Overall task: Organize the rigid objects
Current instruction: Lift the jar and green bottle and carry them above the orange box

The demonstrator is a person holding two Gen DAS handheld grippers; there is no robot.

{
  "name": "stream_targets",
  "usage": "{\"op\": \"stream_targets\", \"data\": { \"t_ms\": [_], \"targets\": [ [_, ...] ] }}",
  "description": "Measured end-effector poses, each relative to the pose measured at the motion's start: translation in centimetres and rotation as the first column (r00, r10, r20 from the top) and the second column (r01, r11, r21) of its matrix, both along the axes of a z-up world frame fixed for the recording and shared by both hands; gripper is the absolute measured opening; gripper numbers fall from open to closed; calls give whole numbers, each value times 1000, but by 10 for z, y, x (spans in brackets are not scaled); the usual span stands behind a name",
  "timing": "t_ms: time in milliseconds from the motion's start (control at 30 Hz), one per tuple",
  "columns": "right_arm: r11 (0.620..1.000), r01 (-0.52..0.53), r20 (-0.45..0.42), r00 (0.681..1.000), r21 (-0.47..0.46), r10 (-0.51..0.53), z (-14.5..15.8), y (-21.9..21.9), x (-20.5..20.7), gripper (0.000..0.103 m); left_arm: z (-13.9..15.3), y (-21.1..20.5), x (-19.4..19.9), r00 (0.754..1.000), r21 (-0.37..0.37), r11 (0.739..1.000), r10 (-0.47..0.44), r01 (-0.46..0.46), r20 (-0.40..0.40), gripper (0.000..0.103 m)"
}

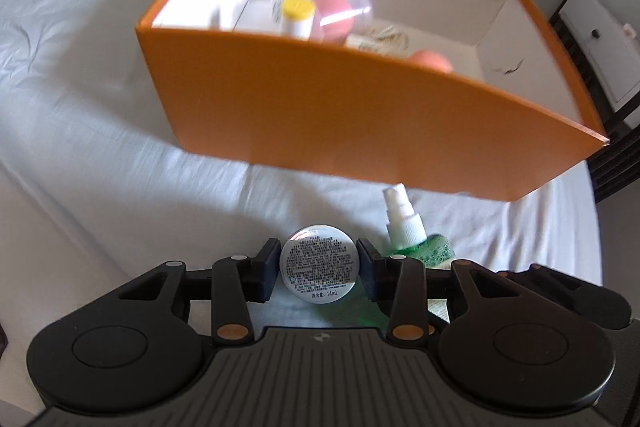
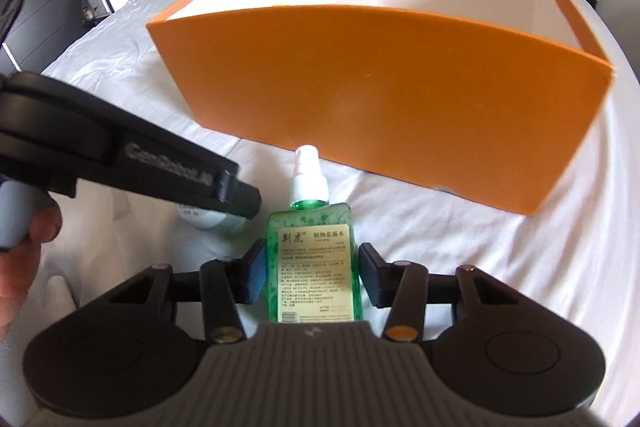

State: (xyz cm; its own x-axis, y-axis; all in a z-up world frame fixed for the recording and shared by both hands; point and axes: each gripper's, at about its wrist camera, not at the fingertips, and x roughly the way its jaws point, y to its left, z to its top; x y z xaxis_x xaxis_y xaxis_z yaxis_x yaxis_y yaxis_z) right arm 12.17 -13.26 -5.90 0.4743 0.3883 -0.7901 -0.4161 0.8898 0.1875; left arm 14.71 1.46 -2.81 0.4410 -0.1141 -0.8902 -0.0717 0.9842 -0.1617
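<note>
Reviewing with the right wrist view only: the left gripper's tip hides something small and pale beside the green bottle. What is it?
Observer: A round silver jar, printed base toward the left camera, clamped between the left gripper's pads.
Operator: The orange box's near wall blocks my view. Anything inside?
Observer: Yes: a yellow-capped white bottle beside a pink ball.
Operator: Does that camera catch the green spray bottle?
Observer: Only its white nozzle and green shoulder, right of the jar.

Bright daylight w/ soft shadows on white bedsheet point(image 1: 100, 131); orange box point(image 1: 360, 115) motion-blurred, fisheye bends edges, corners vignetted black in both views.
</note>
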Motion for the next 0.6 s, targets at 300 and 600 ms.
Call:
{"op": "stream_targets", "data": {
  "t_ms": [300,600],
  "targets": [
    [997,72,72,995,31,-74,43,-22,-21,46,44,-10,-14,973,-117,990,-48,76,225,46],
    [972,177,201,957,157,-207,103,-59,-33,46,87,-7,-11,933,-173,982,-11,79,361,46]
  ]
}}
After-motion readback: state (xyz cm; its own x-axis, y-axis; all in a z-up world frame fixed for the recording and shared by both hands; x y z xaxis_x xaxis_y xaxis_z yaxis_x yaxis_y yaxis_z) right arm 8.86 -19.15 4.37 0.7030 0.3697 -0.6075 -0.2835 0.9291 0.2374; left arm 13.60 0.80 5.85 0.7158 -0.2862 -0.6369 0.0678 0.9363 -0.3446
